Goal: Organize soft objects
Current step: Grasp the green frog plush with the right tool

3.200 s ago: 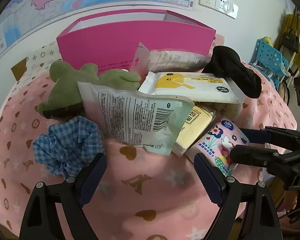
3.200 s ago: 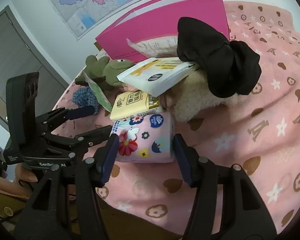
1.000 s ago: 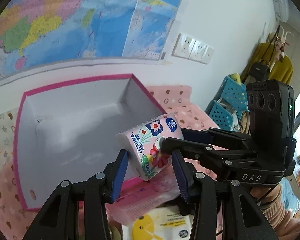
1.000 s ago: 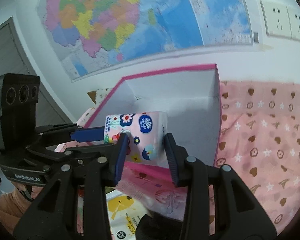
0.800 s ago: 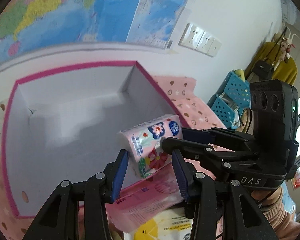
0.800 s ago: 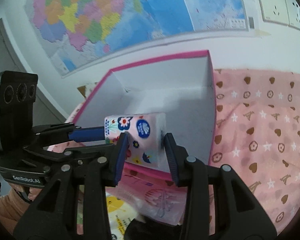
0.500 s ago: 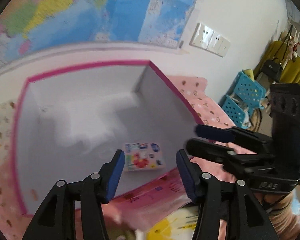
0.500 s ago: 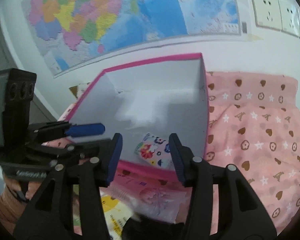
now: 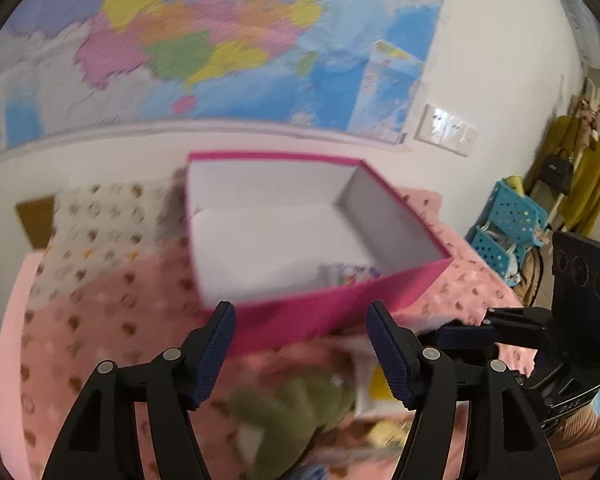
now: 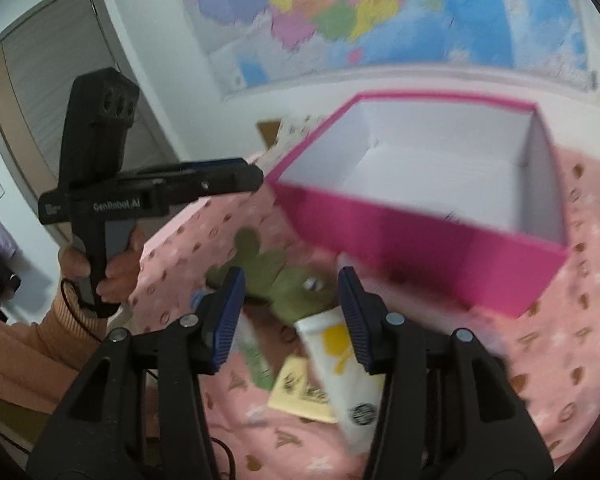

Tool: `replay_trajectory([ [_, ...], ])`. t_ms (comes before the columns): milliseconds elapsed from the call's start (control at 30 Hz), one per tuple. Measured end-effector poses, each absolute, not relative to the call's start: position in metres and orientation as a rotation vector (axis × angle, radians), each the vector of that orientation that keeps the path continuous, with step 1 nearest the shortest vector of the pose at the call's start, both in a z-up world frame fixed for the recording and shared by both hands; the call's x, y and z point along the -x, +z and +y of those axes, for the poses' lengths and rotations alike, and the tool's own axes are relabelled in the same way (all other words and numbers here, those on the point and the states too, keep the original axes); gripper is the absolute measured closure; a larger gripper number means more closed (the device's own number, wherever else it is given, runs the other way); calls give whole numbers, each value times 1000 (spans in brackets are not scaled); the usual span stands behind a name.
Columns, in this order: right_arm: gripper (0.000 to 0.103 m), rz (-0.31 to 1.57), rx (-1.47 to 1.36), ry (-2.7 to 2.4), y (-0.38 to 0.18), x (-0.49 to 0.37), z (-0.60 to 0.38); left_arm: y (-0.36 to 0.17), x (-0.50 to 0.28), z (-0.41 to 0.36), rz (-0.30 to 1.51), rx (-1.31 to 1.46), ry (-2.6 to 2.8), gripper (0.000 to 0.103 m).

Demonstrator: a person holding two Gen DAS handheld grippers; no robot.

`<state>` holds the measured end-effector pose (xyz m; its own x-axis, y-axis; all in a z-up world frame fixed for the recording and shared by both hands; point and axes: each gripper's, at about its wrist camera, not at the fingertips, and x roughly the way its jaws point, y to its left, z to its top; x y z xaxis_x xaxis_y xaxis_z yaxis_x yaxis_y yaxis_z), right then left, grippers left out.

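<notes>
Pink patterned cloth covers the counter (image 9: pixel 100 320) under a pink box (image 9: pixel 320 308) holding the tissue pack (image 9: pixel 350 272). Left gripper (image 9: pixel 300 344), fingers just widened, holds nothing. Right gripper (image 10: pixel 292 312) is spread, empty, above a green plush toy (image 10: pixel 276 276).

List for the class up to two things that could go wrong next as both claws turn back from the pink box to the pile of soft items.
1. The green plush toy, the white wipes pack and the yellow tissue pack overlap, so an open right claw may catch two at once.
2. The left claw, also open, hangs close to the pink box front wall and might bump it.
</notes>
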<state>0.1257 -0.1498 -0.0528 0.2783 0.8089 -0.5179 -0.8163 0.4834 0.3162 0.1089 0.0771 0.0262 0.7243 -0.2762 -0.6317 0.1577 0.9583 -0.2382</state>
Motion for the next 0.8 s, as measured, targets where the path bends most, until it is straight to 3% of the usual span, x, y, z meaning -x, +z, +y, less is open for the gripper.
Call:
replay_trajectory([
  [533, 53, 877, 33, 1035, -95, -166, -88, -32, -76, 92, 863, 226, -245, 34],
  [633, 47, 897, 25, 1017, -99, -173, -82, -39, -75, 95, 877, 244, -260, 34],
  [800, 46, 911, 13, 1029, -102, -173, -81, -51, -76, 101, 911, 269, -275, 38],
])
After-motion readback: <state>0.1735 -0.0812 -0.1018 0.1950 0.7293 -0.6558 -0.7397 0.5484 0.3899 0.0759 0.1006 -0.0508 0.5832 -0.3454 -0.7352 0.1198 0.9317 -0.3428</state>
